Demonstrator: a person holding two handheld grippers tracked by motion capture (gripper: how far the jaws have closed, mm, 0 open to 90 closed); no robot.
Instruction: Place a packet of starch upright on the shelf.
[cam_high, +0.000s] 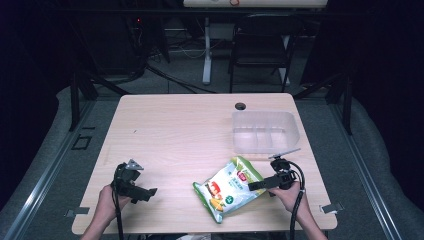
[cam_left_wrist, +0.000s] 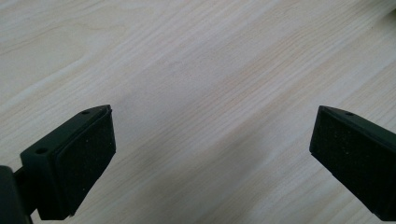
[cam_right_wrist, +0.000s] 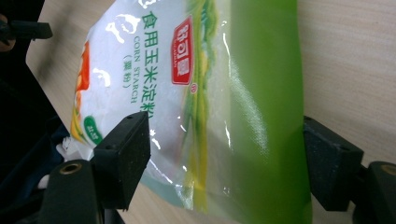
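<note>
Green-and-white, the corn starch bag (cam_high: 228, 188) lies flat near the worktop's (cam_high: 185, 130) front edge, right of centre, where our right tongs (cam_right_wrist: 224, 163) straddle its end, jaws apart, while our left tongs (cam_left_wrist: 210, 154) gape over bare wood near the front-left corner.

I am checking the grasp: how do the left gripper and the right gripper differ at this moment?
The left gripper has nothing between its jaws, only bare table; the right gripper has the corn starch bag between its jaws. The left gripper rests away from the bag; the right gripper is at the bag's edge. Both stand open.
</note>
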